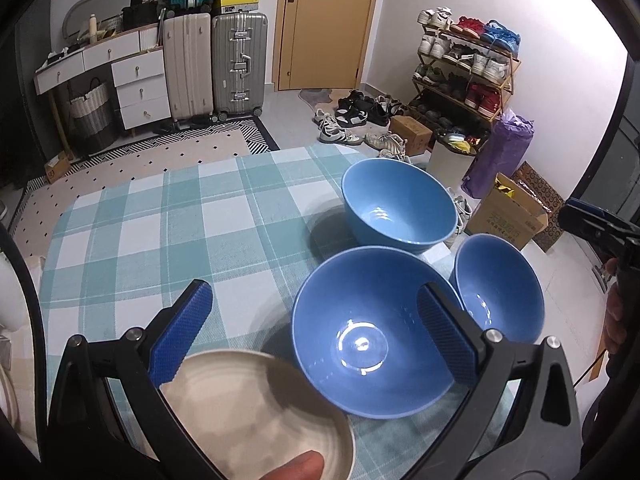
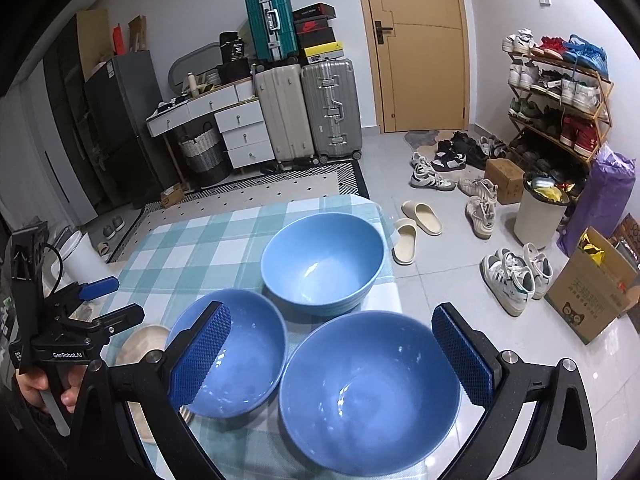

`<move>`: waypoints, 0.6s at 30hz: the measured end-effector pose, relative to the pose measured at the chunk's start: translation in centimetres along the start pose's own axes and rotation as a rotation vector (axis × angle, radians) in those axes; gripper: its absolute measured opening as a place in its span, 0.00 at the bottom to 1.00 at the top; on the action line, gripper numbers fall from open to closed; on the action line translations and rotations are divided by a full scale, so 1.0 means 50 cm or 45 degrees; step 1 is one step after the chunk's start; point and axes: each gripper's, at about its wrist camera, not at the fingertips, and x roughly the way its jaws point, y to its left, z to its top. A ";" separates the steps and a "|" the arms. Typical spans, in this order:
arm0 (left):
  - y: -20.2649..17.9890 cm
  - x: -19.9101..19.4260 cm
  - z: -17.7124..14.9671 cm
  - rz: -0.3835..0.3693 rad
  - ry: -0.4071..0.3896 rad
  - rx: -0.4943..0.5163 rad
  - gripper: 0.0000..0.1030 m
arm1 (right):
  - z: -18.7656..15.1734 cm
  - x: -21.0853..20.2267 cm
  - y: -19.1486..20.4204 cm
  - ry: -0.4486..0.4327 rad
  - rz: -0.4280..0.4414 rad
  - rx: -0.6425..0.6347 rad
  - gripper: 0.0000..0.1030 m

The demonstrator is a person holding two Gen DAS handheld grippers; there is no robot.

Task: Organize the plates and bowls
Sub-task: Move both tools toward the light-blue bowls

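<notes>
Three blue bowls cluster at the lower centre of the right wrist view on the checked desk, a cream plate just beside them. Both the left hand-held gripper and right hand-held gripper stand apart, empty; nesting should go best by pinching one rim squarely and lowering it level.

Tiled floor (cluttered), wooden door

Three blue bowls (upright), cream plate
</notes>
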 end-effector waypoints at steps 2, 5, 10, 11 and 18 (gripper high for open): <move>0.000 0.014 0.007 -0.004 0.007 -0.007 0.99 | 0.005 0.011 -0.006 0.007 -0.006 -0.002 0.99; 0.001 0.044 0.023 -0.009 0.027 -0.024 0.99 | 0.012 0.031 -0.011 0.021 -0.006 -0.011 0.99; -0.001 0.094 0.048 -0.003 0.055 -0.042 0.99 | 0.022 0.062 -0.021 0.050 -0.005 -0.015 0.99; -0.002 0.103 0.052 -0.004 0.064 -0.049 0.99 | 0.024 0.068 -0.022 0.053 -0.006 -0.017 0.99; -0.014 0.170 0.074 0.006 0.106 -0.050 0.99 | 0.038 0.107 -0.043 0.072 -0.010 -0.005 0.99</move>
